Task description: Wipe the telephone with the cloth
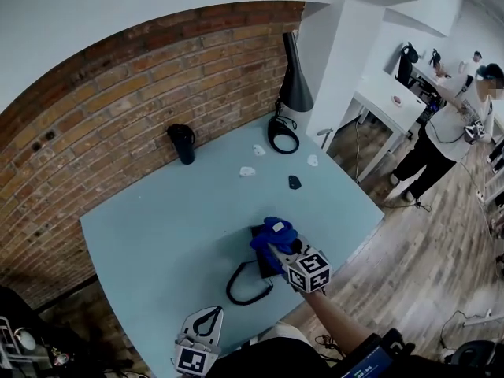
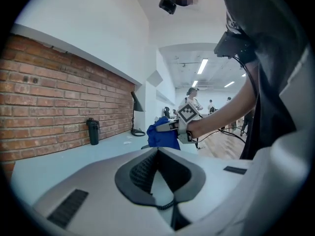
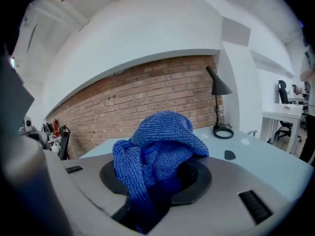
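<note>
Cloth [image 1: 274, 233], one, clamped by right gripper [image 1: 279, 249] over one telephone [image 1: 261, 266].

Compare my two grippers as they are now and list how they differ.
The right gripper is shut on the blue cloth, while the left gripper is shut on nothing. The right gripper is over the telephone, while the left gripper sits back at the near edge of the table, apart from the telephone. Shared: neither has its jaws apart.

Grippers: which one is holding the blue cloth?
The right gripper, over the telephone, has the blue cloth bunched between its jaws; the left gripper holds nothing.
</note>
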Demonstrator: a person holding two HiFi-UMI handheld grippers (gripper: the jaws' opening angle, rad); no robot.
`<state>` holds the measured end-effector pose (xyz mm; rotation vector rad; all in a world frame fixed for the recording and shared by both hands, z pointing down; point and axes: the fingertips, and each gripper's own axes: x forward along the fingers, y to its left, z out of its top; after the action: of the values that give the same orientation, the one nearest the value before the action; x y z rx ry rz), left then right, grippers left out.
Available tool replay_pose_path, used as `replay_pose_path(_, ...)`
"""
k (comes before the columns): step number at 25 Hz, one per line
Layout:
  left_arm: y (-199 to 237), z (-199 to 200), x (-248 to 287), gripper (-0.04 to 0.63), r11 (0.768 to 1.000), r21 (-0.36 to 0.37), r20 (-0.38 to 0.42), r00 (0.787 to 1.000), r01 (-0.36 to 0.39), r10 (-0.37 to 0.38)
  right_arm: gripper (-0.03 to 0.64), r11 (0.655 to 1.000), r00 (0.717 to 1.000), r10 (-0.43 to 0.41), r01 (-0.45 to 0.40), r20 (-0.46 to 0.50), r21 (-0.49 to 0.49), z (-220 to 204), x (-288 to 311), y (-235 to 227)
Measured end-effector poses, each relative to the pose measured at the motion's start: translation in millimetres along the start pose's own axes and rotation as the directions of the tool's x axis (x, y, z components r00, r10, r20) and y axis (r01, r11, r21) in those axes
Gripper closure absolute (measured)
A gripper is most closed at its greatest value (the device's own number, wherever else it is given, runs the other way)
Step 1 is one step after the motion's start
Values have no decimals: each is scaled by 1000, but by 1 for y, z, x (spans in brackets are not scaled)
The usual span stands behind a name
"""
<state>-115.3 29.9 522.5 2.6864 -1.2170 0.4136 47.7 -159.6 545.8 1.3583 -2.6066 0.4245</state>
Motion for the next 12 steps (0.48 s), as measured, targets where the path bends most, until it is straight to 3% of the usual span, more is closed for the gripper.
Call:
replay_pose_path(4, 8, 23, 21, 580, 998, -1, -5, 998, -58, 58, 466, 1000, 1000, 10, -9, 28, -23, 20, 30, -24)
replay_pose_path(12, 8, 66, 73, 580, 995, -4, 34, 995, -98, 98, 466, 996, 993, 19, -29, -120, -86, -29, 64, -61)
